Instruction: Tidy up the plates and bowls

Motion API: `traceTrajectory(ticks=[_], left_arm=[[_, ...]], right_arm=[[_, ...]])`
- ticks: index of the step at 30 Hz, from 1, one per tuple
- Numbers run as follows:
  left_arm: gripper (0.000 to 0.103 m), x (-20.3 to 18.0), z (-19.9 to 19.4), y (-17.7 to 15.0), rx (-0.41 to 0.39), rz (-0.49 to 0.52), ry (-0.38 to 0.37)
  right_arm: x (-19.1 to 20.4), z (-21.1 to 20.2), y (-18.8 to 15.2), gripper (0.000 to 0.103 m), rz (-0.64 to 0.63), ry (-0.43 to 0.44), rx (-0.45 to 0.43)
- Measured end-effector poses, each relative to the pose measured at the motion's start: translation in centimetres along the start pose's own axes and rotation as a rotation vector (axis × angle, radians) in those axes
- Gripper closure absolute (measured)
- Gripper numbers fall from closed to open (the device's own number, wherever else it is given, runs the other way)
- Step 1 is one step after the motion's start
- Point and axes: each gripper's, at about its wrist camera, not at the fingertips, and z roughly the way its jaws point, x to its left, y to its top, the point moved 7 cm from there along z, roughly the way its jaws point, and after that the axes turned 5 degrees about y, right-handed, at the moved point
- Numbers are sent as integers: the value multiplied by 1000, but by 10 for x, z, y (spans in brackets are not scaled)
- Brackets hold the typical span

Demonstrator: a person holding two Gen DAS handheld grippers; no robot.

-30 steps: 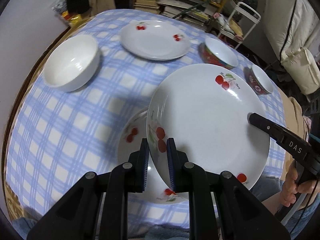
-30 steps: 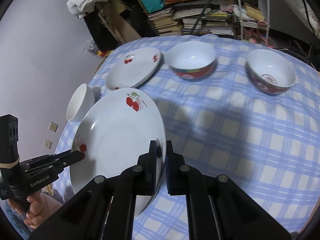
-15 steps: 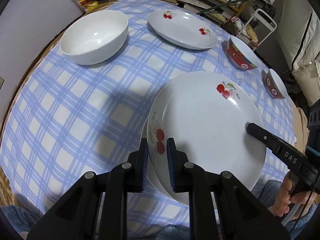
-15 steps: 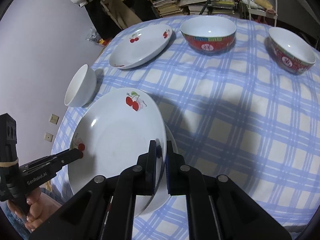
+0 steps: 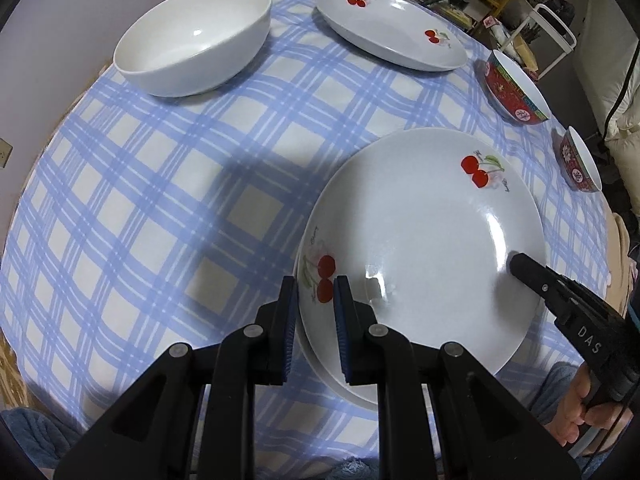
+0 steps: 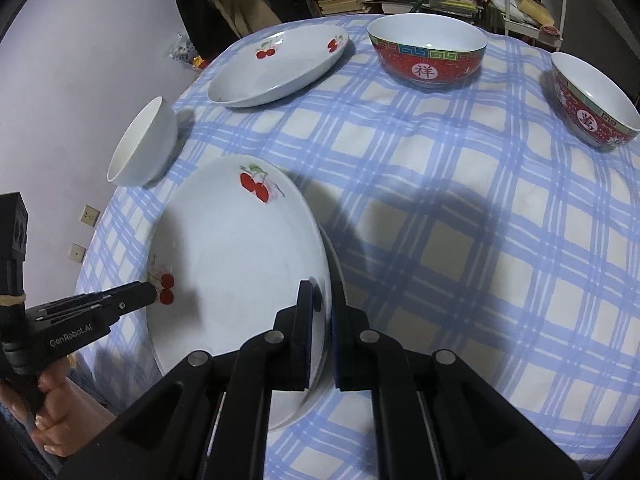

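Two grippers share one load: our left gripper (image 5: 314, 308) pinches the near-left rim of the white glazed plate with red cherry prints (image 5: 424, 240), while our right gripper (image 6: 322, 320) is clamped tight on the opposite rim, so the wide, slick dish stays level between us instead of tipping from a single edge. We hold it just over a second plate of the same kind (image 5: 336, 376), whose rim peeks out beneath on the near side; we judge the point is to nest one on the other at the front of the desk with the blue-and-white checked cloth (image 5: 160, 200), and we cannot tell whether the two already touch. Elsewhere, a plain white ceramic bowl (image 5: 196, 36) sits well apart at the far left, a third cherry plate (image 5: 392, 32) lies at the far side, and two red patterned bowls with white insides (image 6: 428, 50) (image 6: 592, 100) stand to the right. None of these crowds the stack. What could get in the way, we think, is our own lower fingers, caught under the rim as the plate settles.
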Motion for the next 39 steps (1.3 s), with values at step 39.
traceTrajectory(ticks=[39], left_arm=[[83,6,-22,-1,-88,-26,51]], right_arm=[[-1,-31,6,94,-19,-124,-110]])
